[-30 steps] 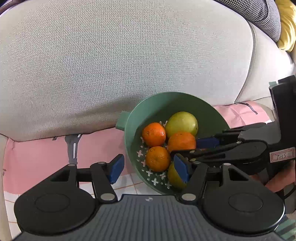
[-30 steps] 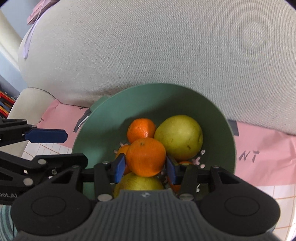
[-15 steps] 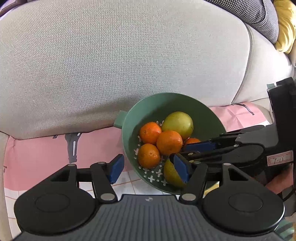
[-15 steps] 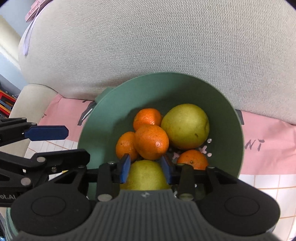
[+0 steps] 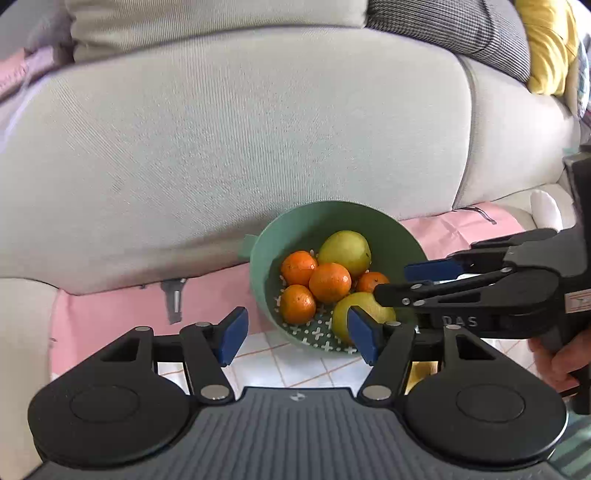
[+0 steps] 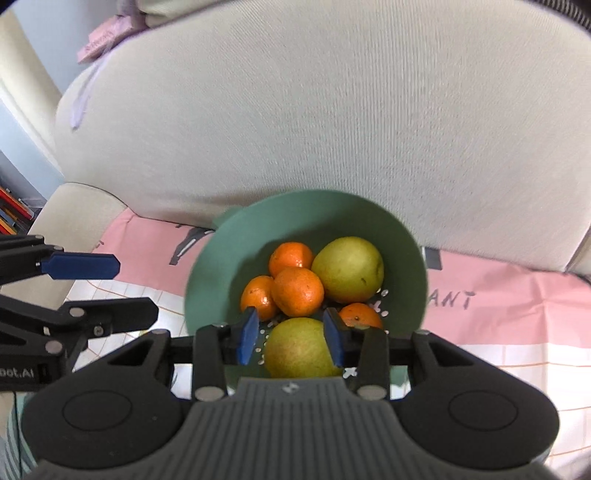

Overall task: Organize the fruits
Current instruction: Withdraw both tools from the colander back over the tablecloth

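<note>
A green colander bowl [image 5: 325, 218] [image 6: 258, 229] sits on a pink and white cloth against a grey sofa cushion. It holds several oranges [image 5: 330, 282] [image 6: 298, 291] and two yellow-green pears [image 5: 345, 251] [image 6: 349, 269]. My right gripper [image 6: 291, 334] is open and empty, drawn back just above the bowl's near rim, over the nearer pear [image 6: 299, 349]. It also shows in the left wrist view [image 5: 417, 280], at the right of the bowl. My left gripper [image 5: 295, 332] is open and empty, in front of the bowl, to its left.
The big grey sofa cushion [image 5: 258, 147] rises right behind the bowl. The pink and white cloth [image 5: 110, 317] [image 6: 498, 295] spreads to both sides. A yellow cushion [image 5: 546, 44] lies at the far right and a checked one [image 5: 443, 22] beside it.
My right gripper has let go of the orange, which now lies in the bowl on the other fruit, and has drawn back with its jaws opening. My left gripper has also pulled back, still open.
</note>
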`<state>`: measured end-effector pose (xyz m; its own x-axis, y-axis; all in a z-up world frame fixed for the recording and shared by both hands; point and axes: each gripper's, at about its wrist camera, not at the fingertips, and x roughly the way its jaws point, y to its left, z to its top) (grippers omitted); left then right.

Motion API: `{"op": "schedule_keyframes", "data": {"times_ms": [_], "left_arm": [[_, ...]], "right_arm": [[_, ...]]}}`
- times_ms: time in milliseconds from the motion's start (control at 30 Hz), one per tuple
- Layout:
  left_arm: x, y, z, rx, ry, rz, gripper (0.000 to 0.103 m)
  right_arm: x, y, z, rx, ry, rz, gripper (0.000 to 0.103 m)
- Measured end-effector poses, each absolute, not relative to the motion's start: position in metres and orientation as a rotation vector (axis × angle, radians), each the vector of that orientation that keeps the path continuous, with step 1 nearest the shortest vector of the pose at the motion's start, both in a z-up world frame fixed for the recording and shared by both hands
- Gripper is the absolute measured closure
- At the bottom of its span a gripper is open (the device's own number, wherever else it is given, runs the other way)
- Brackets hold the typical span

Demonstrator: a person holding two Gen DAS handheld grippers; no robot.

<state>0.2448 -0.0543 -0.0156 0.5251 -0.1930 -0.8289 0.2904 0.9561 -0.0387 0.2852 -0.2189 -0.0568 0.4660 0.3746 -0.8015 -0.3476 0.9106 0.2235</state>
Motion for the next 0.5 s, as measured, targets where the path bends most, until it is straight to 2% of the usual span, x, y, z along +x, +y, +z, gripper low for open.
{"op": "schedule_keyframes", "data": {"times_ms": [133, 400, 467, 500], "left_arm": [[0.216, -0.053, -0.007, 0.134, 0.933, -0.273, 0.030], [0.165, -0.044, -0.008, 0.097, 0.892, -0.253, 0.030], [0.153, -0.043, -0.011, 0.092, 0.889, -0.249, 0.030], [0.148, -0.044, -0.013, 0.095, 0.889, -0.245, 0.030]], "right_arm": [[0.250, -0.221, -0.044, -0.010, 0.895, 0.441, 0.058], [0.180, -0.234, -0.045, 0.047, 0.796, 0.418, 0.057], [0.165, -0.235, -0.049, 0.067, 0.789, 0.411, 0.049], [0.157, -0.234, -0.051, 0.073, 0.784, 0.405, 0.048]]}}
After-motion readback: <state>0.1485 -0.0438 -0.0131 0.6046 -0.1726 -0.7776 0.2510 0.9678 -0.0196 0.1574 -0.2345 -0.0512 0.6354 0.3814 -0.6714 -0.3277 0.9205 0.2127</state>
